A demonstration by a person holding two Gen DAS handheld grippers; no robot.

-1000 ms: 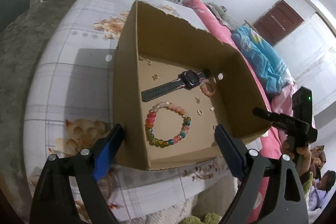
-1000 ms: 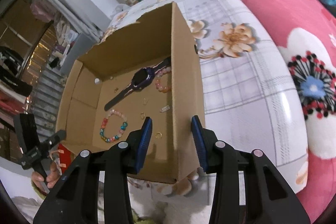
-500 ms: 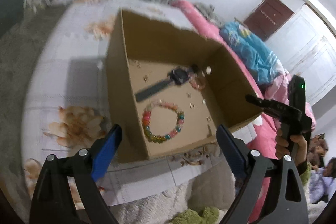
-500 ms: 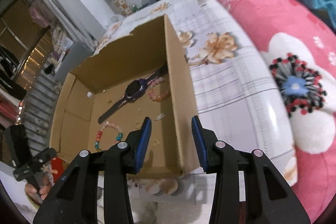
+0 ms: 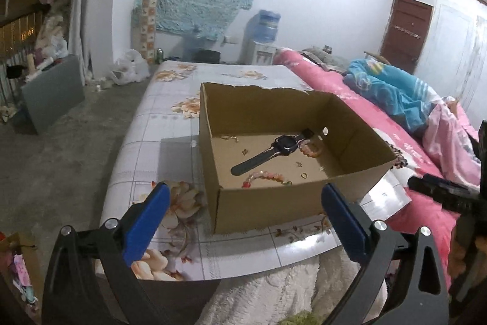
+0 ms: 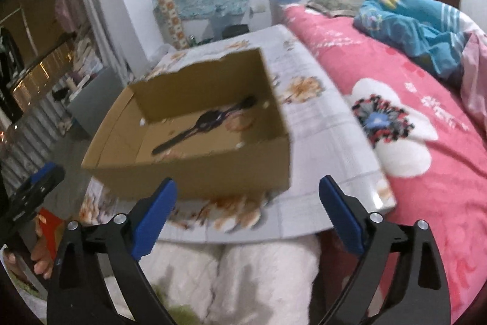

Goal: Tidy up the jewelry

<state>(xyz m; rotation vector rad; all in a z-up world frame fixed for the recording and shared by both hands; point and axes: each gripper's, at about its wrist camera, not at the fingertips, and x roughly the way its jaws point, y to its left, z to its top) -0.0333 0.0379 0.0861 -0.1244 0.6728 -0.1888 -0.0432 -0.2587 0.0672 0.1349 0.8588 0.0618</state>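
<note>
An open cardboard box (image 5: 274, 203) sits on the floral table (image 5: 146, 136). Inside lie a black watch (image 5: 268, 151), a beaded bracelet (image 5: 264, 177) partly hidden by the near wall, a pink bracelet (image 5: 310, 150) and several small gold pieces (image 5: 303, 174). My left gripper (image 5: 243, 221) is open and empty, held back from the box's near wall. My right gripper (image 6: 248, 209) is open and empty, also short of the box (image 6: 194, 172); the watch (image 6: 207, 121) shows blurred there.
A pink flowered bed (image 6: 411, 127) with a blue blanket (image 5: 392, 93) runs along the table's right. A white fluffy cloth (image 6: 237, 279) lies below the table's near edge. A water dispenser (image 5: 263, 38) and bags stand by the far wall.
Both grippers pulled back and lowered, away from the box. The right gripper opened from a narrow gap to wide. The view now looks across the box rather than down into it.
</note>
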